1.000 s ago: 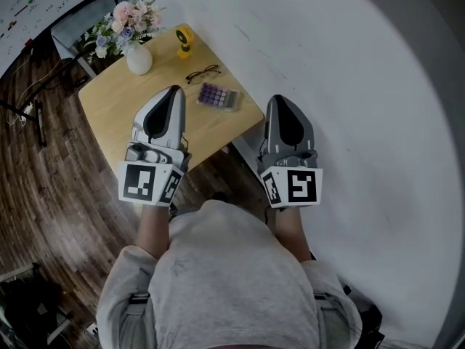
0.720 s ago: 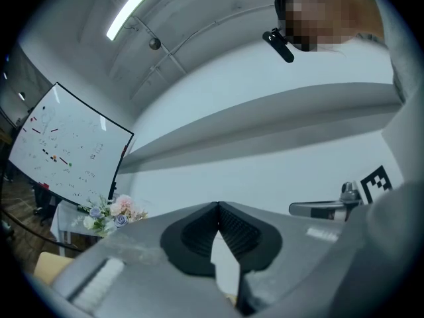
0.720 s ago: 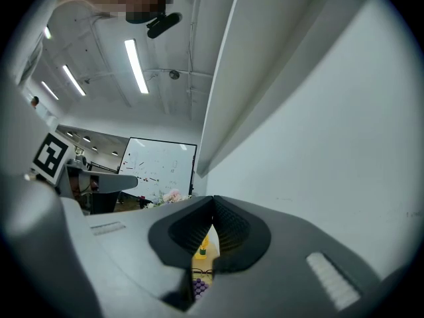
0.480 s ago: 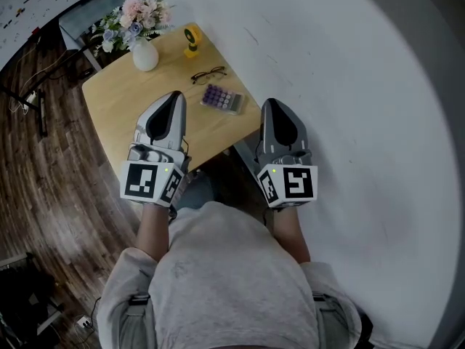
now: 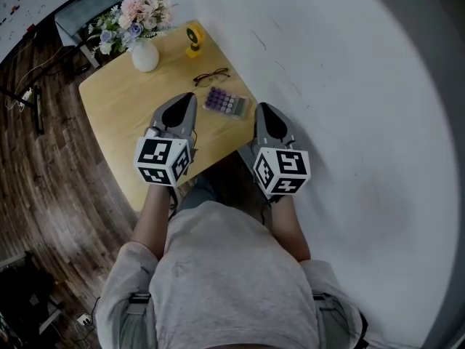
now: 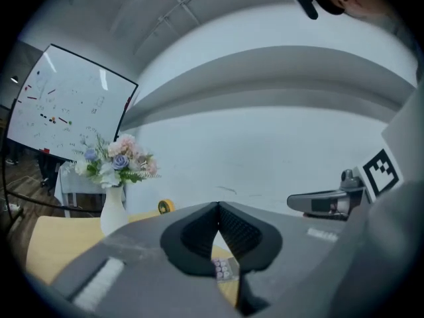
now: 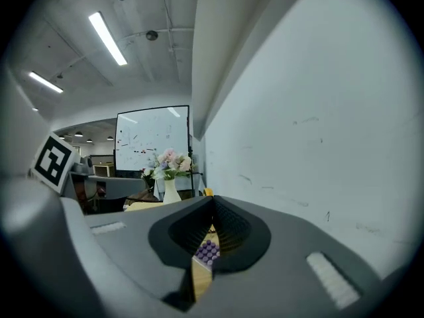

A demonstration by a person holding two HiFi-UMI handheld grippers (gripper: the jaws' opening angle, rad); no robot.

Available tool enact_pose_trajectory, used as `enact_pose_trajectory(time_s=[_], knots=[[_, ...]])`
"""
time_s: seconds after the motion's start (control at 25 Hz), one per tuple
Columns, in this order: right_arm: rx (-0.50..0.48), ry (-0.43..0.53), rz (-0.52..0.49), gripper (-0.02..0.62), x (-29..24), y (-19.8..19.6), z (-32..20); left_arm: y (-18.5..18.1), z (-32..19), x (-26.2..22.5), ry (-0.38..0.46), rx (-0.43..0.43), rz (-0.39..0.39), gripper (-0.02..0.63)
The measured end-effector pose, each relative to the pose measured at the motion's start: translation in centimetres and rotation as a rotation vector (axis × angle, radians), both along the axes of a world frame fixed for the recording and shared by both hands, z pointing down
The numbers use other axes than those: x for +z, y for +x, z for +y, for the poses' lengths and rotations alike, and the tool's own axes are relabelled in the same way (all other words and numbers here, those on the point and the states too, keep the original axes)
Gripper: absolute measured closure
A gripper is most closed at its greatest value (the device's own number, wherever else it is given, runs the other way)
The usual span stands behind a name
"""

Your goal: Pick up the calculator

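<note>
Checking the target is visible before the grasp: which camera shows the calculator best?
The head view: the whole calculator lies on the table beside the glasses. Both gripper views catch only a few of its keys below their closed jaws.

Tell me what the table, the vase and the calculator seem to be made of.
Table: light wood or wood-look laminate, matte; even yellow-tan top, grain too small to tell.
Vase: probably glazed ceramic; plain white, smooth, rounded.
Calculator: likely plastic; pale body, rows of purple keys.
</note>
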State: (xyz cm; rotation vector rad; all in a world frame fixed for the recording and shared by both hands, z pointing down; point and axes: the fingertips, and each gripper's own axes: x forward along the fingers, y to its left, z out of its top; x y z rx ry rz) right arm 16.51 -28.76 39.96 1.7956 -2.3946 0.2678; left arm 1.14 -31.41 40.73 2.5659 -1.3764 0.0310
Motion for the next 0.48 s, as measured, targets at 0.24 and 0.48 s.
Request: enact_pose_trajectory(time_s=[0.24, 0.48], knots=[[0.072, -0.164, -0.081, 0.588, 6.0, 0.6, -2.5, 1.4, -2.8, 5.5, -0.112, 0.078, -0.041, 0.6], [0.14, -0.295, -0.174, 0.569, 11.8, 1.3, -4.1, 3.4, -5.0, 10.1, -0.213, 0.173, -0.075, 0.558]])
